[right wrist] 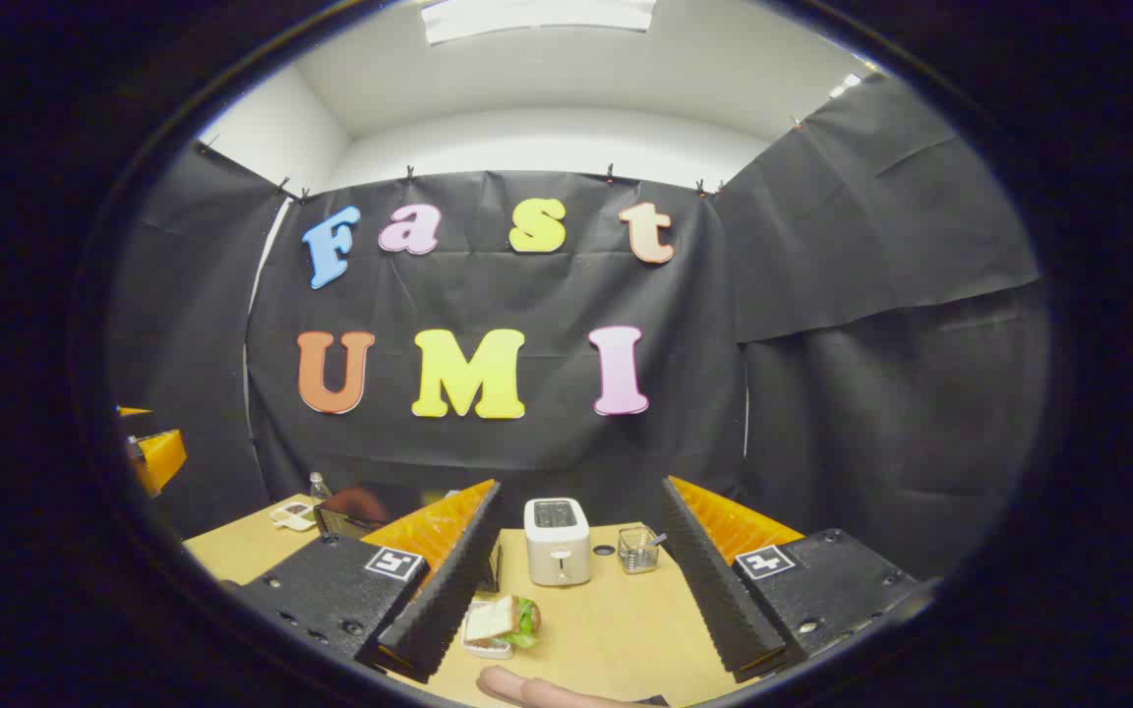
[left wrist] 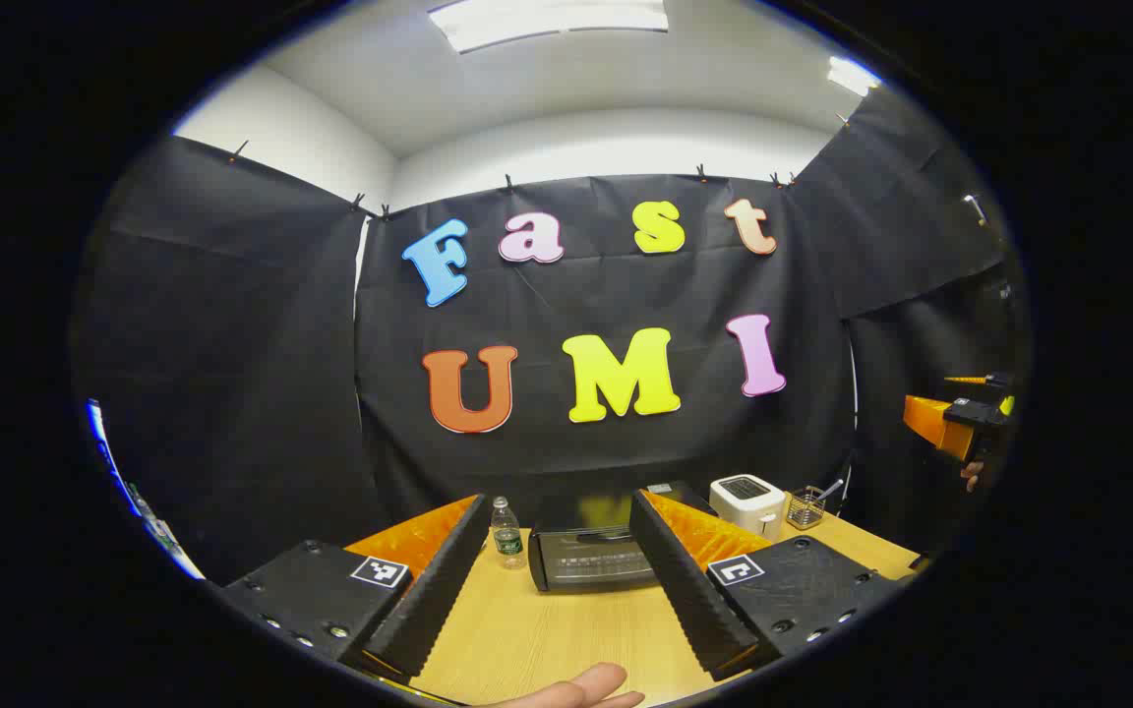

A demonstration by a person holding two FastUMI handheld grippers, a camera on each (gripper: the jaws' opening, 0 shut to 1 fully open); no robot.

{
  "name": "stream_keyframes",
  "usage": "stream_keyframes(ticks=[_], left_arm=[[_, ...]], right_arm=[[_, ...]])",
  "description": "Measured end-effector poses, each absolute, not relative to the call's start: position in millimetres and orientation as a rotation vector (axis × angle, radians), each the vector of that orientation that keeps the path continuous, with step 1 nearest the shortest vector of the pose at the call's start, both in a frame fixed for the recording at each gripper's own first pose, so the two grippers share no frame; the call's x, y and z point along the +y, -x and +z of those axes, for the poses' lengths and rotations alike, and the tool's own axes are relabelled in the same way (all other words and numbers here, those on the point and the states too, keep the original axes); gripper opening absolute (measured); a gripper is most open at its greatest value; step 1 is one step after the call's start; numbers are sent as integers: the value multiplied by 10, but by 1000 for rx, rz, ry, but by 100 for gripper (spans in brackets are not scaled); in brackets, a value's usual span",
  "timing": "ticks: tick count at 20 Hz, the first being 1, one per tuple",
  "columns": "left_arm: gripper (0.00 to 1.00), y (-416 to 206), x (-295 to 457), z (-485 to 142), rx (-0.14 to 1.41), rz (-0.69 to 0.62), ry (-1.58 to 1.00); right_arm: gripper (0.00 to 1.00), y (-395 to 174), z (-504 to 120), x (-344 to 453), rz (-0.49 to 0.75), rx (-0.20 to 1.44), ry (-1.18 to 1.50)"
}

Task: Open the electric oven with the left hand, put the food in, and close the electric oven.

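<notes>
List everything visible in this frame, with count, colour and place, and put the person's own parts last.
electric oven: 1, black, door shut, far side of the table, seen between the left tongs' fingers.
water bottle: 1, clear, standing just left of the oven.
toaster: 1, white, upright, right of the oven.
wire basket: 1, metal, right of the toaster, with a utensil in it.
sandwich: 1, bread with green filling, on a small white dish near the table's front edge.
table: 1, light wood.
left tongs: 1, open, above the table facing the oven.
right tongs: 1, open, above the table facing the toaster.
fingertip: 1, bottom edge of the left gripper view.
</notes>
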State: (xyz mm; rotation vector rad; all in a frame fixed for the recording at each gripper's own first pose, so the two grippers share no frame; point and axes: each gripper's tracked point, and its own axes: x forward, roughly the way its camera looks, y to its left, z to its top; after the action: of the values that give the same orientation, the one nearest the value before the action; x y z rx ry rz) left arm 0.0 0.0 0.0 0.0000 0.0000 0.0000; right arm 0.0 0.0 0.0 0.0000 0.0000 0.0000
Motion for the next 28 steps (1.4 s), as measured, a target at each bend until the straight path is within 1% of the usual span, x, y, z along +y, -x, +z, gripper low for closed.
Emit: stream_keyframes(ticks=[1, 4, 5, 6, 7, 11, 22, 23, 25, 26, 28], left_arm=[[95, 3, -13, -15, 3, -2, 2], [95, -20, -81, -56, 16, -12, -4], [95, -22, -105, -74, 26, -16, 0], [95, -24, -142, -86, 34, -24, 5], [95, -29, -168, -76, 36, -31, 10], [95, -63, -143, -39, 25, -11, 16], [95, -211, -269, -45, -9, -30, 33], [95, -245, -282, -68, -6, -38, 37], [95, -386, -236, -83, -13, -23, 35], [95, -462, -208, -104, -13, -9, 29], [95, -640, -206, -164, -3, -1, 21]], right_arm=[[100, 1, -2, -11, -1, 0, 4], [100, 6, 23, -113, -19, -11, 8], [92, 4, 44, -136, -21, -19, 9], [100, -4, 59, -145, -20, -25, 10], [92, -3, 67, -160, -21, -29, 6], [92, -40, 51, -229, -35, -39, 5], [92, -211, -18, -295, -37, -45, -12], [100, -260, -38, -285, -40, -43, -15], [100, -356, -32, -319, -55, -56, -11], [92, -400, -46, -298, -56, -59, -13], [92, -472, -63, -263, -51, -63, -12]])
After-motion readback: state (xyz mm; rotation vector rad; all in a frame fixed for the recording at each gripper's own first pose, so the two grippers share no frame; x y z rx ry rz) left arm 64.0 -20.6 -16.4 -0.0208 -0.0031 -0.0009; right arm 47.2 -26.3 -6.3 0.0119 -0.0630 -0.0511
